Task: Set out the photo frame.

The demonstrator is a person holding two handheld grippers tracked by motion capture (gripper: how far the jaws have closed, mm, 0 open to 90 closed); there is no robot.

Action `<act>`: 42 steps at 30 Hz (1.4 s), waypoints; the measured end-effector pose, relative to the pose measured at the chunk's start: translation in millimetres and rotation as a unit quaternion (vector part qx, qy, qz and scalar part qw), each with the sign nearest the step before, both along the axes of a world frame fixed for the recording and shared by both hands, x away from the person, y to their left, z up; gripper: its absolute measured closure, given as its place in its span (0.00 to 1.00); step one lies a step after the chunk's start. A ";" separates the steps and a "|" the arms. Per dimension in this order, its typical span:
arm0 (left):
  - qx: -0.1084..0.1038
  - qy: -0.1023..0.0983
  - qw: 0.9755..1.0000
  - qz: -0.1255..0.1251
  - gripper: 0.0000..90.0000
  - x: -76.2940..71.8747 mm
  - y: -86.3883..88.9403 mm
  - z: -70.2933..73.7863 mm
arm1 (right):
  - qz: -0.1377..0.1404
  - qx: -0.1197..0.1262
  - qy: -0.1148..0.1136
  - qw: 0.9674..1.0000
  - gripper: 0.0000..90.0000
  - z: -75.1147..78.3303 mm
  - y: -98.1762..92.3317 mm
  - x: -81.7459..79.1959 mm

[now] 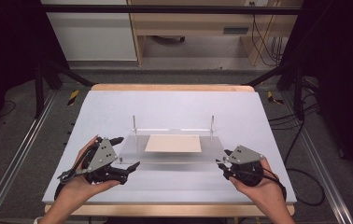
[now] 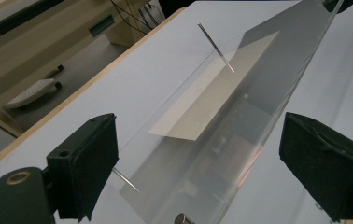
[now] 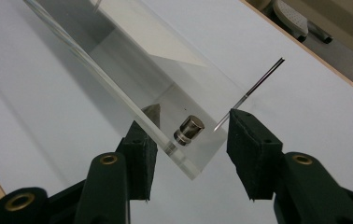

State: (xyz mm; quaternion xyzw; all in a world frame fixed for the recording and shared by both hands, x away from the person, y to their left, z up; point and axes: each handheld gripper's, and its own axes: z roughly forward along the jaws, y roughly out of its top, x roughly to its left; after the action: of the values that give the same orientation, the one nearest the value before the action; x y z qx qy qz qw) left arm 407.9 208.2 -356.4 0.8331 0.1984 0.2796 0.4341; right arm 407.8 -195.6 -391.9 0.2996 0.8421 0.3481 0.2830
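One clear acrylic sheet [image 1: 172, 150] at table [image 1: 118, 107] centre, tilted, near edge raised; beige paper [image 1: 173, 143] beneath; two thin metal pins [image 1: 134, 124] upright along far edge, toward 12 o'clock. At 9 o'clock, left hand-held gripper [image 1: 127, 153], jaws wide, sheet's left end between pads without contact. At 3 o'clock, right hand-held gripper [image 1: 223, 162], jaws part-way apart, straddling near right corner beside small metal stud [image 3: 188, 130], left pad against the edge, right pad clear.
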 end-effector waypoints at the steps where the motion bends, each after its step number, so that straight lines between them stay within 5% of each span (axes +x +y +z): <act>1: 0.001 -0.003 1.000 -0.001 0.13 -0.5 -0.4 0.1 | -0.002 0.000 0.002 1.000 0.60 2.0 -0.1 1.1; 12: 0.021 -0.018 0.999 -0.023 0.25 -0.2 -6.2 -7.0 | -0.001 0.013 0.004 1.000 0.61 11.9 -2.1 9.9; 20: 0.078 -0.046 0.995 -0.031 0.48 0.0 -16.2 -9.4 | -0.005 0.025 0.011 1.000 0.61 16.1 -3.5 15.2; 25: 0.088 -0.043 0.994 -0.038 0.58 4.8 -21.6 -12.2 | -0.005 0.028 0.016 0.999 0.61 18.0 -3.9 17.7; 32: 0.099 -0.054 0.994 -0.014 0.74 9.2 -20.3 -15.8 | -0.004 0.027 0.017 0.999 0.61 23.1 -3.8 22.3; 42: 0.113 -0.040 0.993 -0.013 0.77 14.9 -19.2 -10.3 | 0.005 0.024 0.007 1.000 0.61 22.7 -4.7 23.1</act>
State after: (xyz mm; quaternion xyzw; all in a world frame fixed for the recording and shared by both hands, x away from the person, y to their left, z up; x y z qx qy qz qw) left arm 422.7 189.0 -366.6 0.8675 0.1369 0.3280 0.3480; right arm 430.9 -200.3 -369.2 0.3045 0.8366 0.3679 0.2684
